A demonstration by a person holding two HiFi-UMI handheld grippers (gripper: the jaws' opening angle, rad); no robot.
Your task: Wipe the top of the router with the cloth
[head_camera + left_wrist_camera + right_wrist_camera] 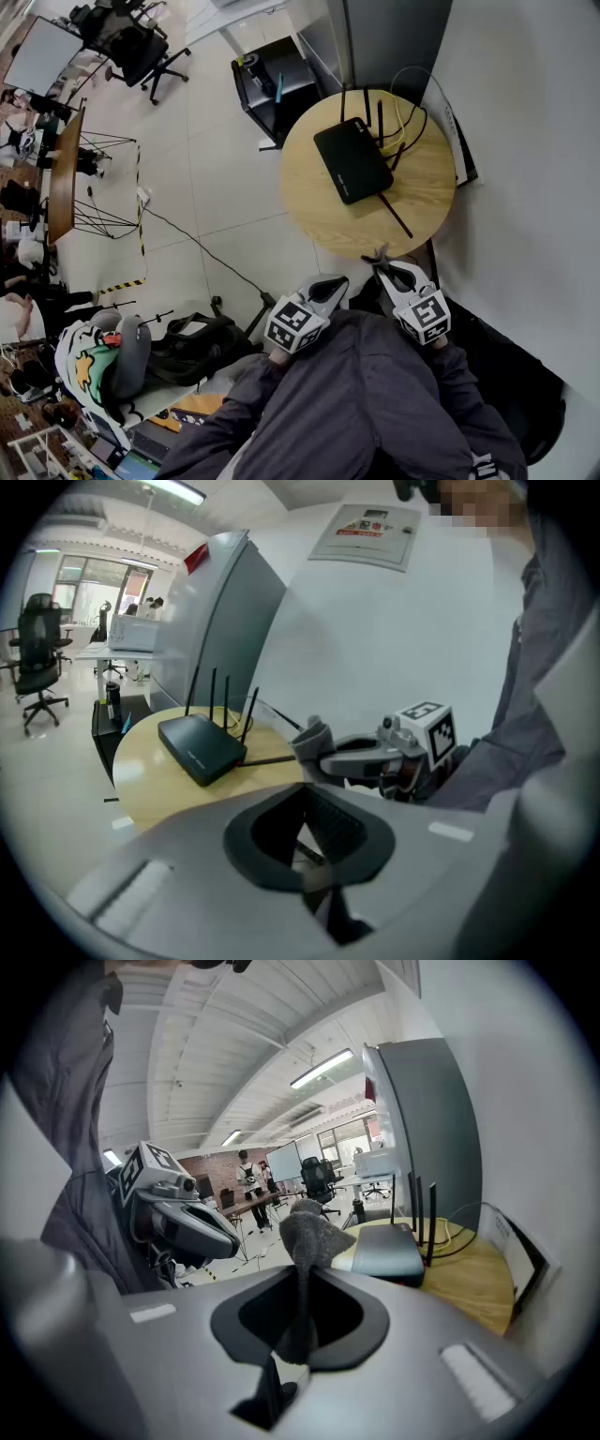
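Note:
The black router (352,159) lies on a round wooden table (319,211) with its antennas pointing away and one laid flat toward me. My right gripper (382,265) hovers at the table's near edge, shut on a grey cloth (309,1232) that sticks up from its jaws. My left gripper (330,281) is beside it to the left, off the table, shut and holding nothing. In the left gripper view the router (200,747) sits beyond the cloth (312,738). The right gripper view shows the router (384,1249) just past the cloth.
Yellow and black cables (408,122) run off the router's far side. A tall grey cabinet (384,42) and a black cart (272,89) stand behind the table, with a white wall (525,187) to the right. Bags (187,347) lie on the floor at left.

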